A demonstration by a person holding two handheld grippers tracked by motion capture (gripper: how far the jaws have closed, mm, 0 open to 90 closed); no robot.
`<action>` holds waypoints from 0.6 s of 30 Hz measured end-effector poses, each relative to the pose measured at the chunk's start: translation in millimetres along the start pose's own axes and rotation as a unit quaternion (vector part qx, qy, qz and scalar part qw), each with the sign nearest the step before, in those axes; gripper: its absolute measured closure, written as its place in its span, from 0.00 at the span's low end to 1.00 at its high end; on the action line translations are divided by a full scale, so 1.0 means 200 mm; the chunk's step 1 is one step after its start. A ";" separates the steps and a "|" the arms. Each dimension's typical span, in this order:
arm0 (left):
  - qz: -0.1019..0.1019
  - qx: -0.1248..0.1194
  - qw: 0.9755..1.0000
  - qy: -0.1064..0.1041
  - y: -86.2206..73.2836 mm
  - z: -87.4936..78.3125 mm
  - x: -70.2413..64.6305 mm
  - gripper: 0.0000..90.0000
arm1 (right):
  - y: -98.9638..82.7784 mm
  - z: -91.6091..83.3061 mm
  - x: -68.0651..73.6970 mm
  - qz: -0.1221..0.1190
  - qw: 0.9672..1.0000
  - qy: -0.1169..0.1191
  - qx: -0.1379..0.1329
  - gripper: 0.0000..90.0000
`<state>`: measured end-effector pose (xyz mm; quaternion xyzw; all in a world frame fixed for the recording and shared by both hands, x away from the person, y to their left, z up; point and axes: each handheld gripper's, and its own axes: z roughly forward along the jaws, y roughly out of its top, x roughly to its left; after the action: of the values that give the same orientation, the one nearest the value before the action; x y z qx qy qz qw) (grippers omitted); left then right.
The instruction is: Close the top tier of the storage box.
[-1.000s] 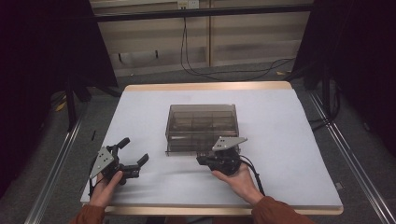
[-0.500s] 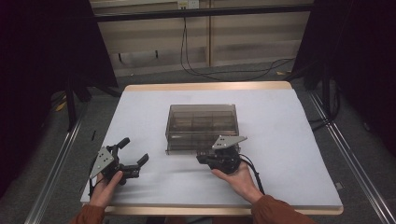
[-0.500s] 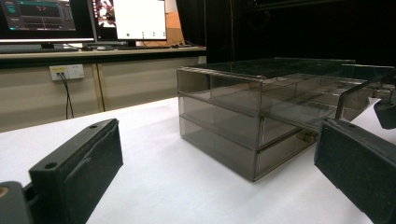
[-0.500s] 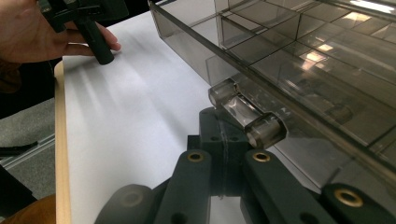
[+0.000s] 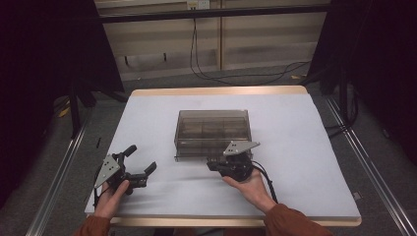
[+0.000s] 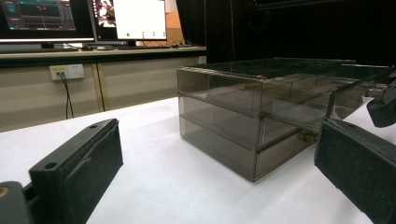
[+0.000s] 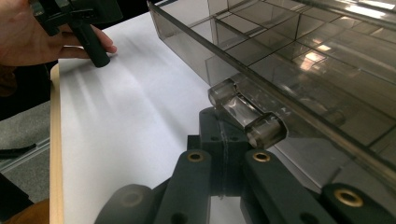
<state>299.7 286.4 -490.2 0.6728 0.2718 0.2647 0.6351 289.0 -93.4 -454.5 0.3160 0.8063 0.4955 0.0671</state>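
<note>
We've got a smoky see-through plastic drawer box (image 5: 212, 132) sitting mid counter (image 5: 305, 147), on the white sheet, w/ two stacked drawers and dividers inside, front facing us. The right claw (image 5: 215, 164) lies low at the box's front bottom edge, jaws shut tight together, and in the right gripper view they sit just under the clear round plastic knob (image 7: 246, 115) of the lower drawer, close to it but not pinching it as far as we can tell. The left claw (image 5: 140, 164) rests well apart at the counter's left, jaws spread wide w/ nothing between them; the left gripper view looks across at the box corner (image 6: 256, 140). Handling, our guess: box is light, stiff, hard acrylic, so it'll likely skid on the sheet when we pull a drawer, and thin walls could crack if squeezed hard. The knob is small, smooth, slippery, so best hold is prob. jaws on both sides of it, pulling straight out, w/ the left claw bracing the box's side or top so it doesn't slide along.
</note>
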 end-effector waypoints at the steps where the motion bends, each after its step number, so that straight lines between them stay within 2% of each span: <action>1: 0.000 0.000 1.000 0.000 0.00 0.00 0.00 0.01 | 0.00 0.00 0.00 0.001 1.000 -0.001 0.000 1.00; 18: 0.000 0.000 1.000 0.000 0.00 0.00 0.00 0.01 | 0.01 0.01 -0.02 0.002 1.000 -0.004 -0.002 1.00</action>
<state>299.7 286.4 -490.3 0.6727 0.2719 0.2647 0.6352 293.5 -93.2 -454.6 0.3197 0.8044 0.4958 0.0701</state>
